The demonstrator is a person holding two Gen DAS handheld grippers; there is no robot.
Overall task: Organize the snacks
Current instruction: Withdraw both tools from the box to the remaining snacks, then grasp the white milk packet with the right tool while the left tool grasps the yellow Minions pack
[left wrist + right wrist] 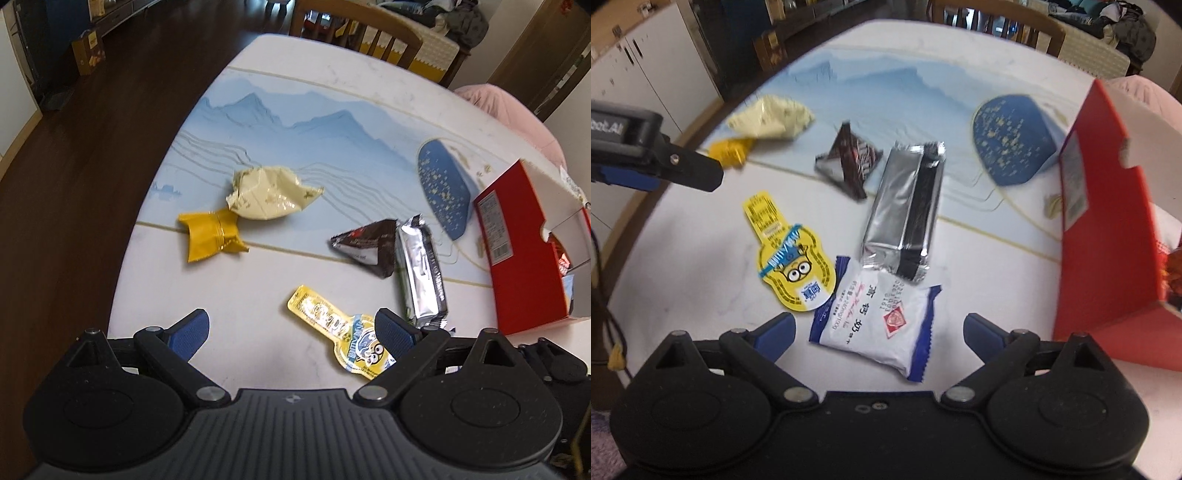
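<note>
Snacks lie loose on a white table with a blue mountain print [295, 110]. A cream and yellow wrapped sweet [258, 199] lies at the left, with a dark triangular packet [369, 245] and a silver packet [423, 273] to its right. A yellow cartoon-shaped packet [340, 328] lies just ahead of my open left gripper [291, 334], partly behind the right finger. In the right wrist view, a white and blue packet [879, 321] rests between the fingers of my open right gripper [879, 332]. The yellow cartoon packet [790, 258], silver packet [905, 218] and dark packet [849, 162] lie beyond it.
A red open box [524, 251] stands at the table's right edge, with snacks showing inside; the right wrist view has this red box [1108, 229] on its right. A wooden chair [354, 29] stands behind the table. A pink cushion [517, 110] sits far right. Dark floor lies left.
</note>
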